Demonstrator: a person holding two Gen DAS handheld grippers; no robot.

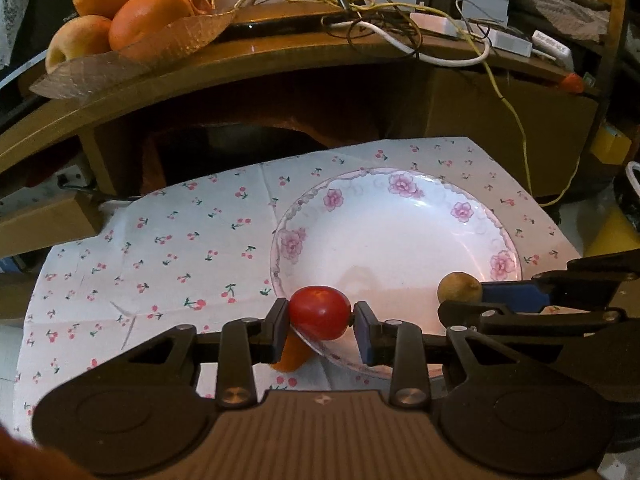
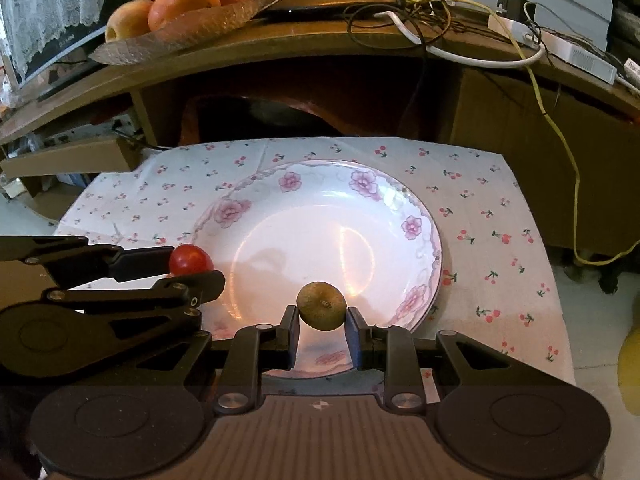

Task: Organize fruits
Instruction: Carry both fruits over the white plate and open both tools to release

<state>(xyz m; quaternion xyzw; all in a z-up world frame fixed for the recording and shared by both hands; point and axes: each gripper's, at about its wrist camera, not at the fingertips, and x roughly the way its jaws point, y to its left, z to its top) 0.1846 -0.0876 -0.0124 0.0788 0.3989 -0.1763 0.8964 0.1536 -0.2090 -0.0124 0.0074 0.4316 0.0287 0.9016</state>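
Observation:
My left gripper [image 1: 320, 314] is shut on a small red fruit [image 1: 319, 312] and holds it over the near left rim of a white plate with pink flowers [image 1: 400, 232]. My right gripper [image 2: 322, 312] is shut on a small brown-green fruit [image 2: 321, 305] over the plate's [image 2: 320, 220] near rim. In the left wrist view the right gripper [image 1: 472, 296] comes in from the right with the brown fruit [image 1: 459, 287]. In the right wrist view the left gripper [image 2: 192, 268] comes in from the left with the red fruit [image 2: 190, 260]. An orange object [image 1: 292, 354] lies under the plate's rim, mostly hidden.
The plate sits on a cherry-print cloth [image 1: 160, 248]. Behind it stands a curved wooden shelf [image 1: 280, 64] bearing a glass dish [image 2: 180, 36] of oranges and apples, a dark tray and tangled cables [image 1: 400, 20]. A yellow cable [image 2: 576, 184] hangs down at right.

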